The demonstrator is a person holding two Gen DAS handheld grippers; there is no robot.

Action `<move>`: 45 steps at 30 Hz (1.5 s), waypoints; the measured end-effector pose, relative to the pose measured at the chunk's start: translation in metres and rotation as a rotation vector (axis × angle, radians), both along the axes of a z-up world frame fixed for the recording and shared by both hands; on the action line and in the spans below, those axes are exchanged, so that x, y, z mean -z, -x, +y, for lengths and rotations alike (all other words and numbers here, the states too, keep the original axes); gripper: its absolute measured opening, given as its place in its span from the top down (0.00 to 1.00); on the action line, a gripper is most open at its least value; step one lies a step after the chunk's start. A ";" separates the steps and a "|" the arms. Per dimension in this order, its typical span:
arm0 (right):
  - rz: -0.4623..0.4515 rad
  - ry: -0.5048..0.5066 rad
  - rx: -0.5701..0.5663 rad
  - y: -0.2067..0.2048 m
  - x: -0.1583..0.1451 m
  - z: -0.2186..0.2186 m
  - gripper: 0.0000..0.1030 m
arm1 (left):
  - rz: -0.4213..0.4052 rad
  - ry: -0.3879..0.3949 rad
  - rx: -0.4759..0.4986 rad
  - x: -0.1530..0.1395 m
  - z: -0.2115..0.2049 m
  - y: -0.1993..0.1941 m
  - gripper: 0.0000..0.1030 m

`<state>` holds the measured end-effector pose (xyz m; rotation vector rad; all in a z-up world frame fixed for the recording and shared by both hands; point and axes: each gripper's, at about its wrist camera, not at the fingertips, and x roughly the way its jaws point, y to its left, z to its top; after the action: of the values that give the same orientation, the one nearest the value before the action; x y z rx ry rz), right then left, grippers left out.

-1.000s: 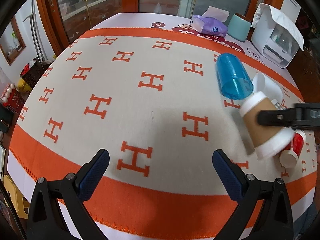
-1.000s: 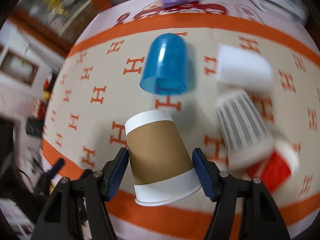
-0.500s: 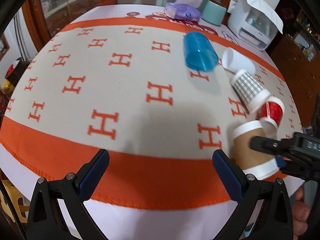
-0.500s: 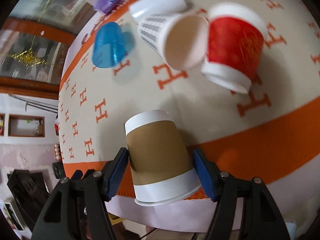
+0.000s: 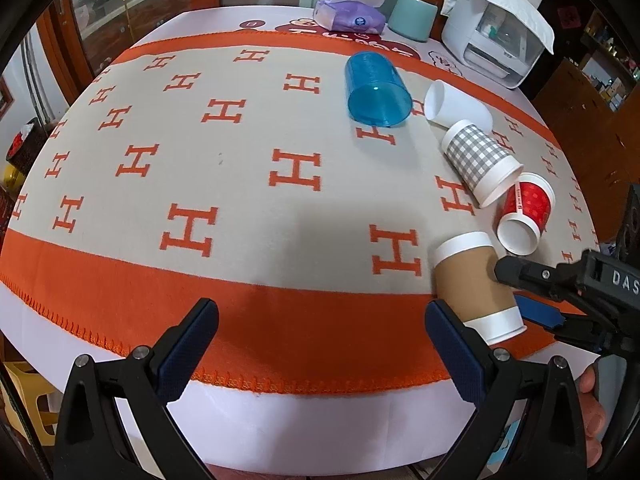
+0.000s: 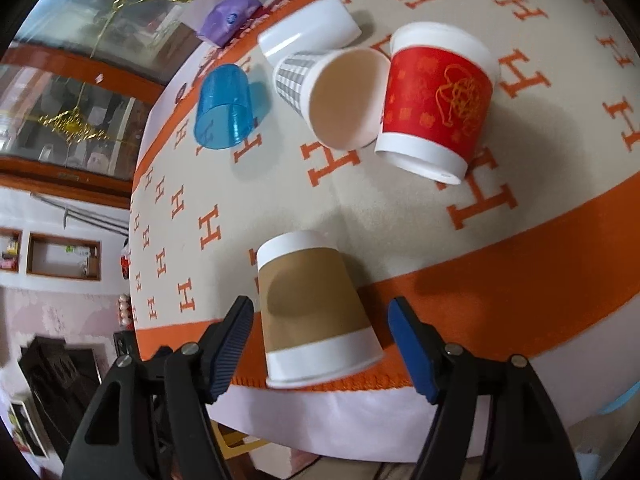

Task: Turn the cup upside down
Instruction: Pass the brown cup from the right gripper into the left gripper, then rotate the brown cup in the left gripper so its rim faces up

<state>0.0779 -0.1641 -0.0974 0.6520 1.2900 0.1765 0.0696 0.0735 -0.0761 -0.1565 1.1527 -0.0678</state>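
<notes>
Half a second ago the brown cup [image 6: 316, 312] was clamped between the blue pads of the right gripper [image 6: 320, 344]; now the jaws have been spread, and a gap is seen on both sides of the cup. The cup has been set down upside down, its wide rim on the orange border of the cloth [image 5: 240, 184] near the table edge. A dent is seen in its brown wall. In the left wrist view the other cups are placed as before: the blue cup [image 5: 376, 90], white cup [image 5: 456, 104], checked cup [image 5: 478, 162] and red cup [image 5: 526, 216] are lying on their sides in a row, the last three touching.

The table is covered by a beige cloth printed with orange H shapes. At its far end a tissue pack [image 5: 348, 16], a teal pot [image 5: 414, 16] and a white machine [image 5: 496, 36] are seen, with glass-fronted cabinets behind.

The brown cup is standing between the right gripper's open fingers, touched by neither pad in the right wrist view. The left gripper [image 5: 320, 340] is held wide open over the near edge with nothing between its fingers, the brown cup being just beside its right finger.
</notes>
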 end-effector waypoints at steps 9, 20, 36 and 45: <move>-0.285 0.229 -0.069 0.035 -0.042 -0.012 0.32 | -0.012 0.029 0.086 -0.017 -0.026 0.000 0.01; -0.395 0.320 -0.083 0.049 -0.044 -0.039 0.32 | -0.051 0.245 0.233 -0.044 -0.063 -0.013 0.01; -0.282 0.199 -0.045 0.040 -0.005 -0.071 0.32 | 0.231 0.152 0.301 0.012 -0.109 -0.065 0.11; -0.261 0.177 -0.062 0.034 0.006 -0.071 0.32 | 0.394 0.198 0.269 0.051 -0.109 -0.077 0.37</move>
<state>0.0437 -0.2354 -0.1030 0.4228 1.0603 0.1892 0.1469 -0.0352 -0.1274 -0.1952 1.5560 -0.4048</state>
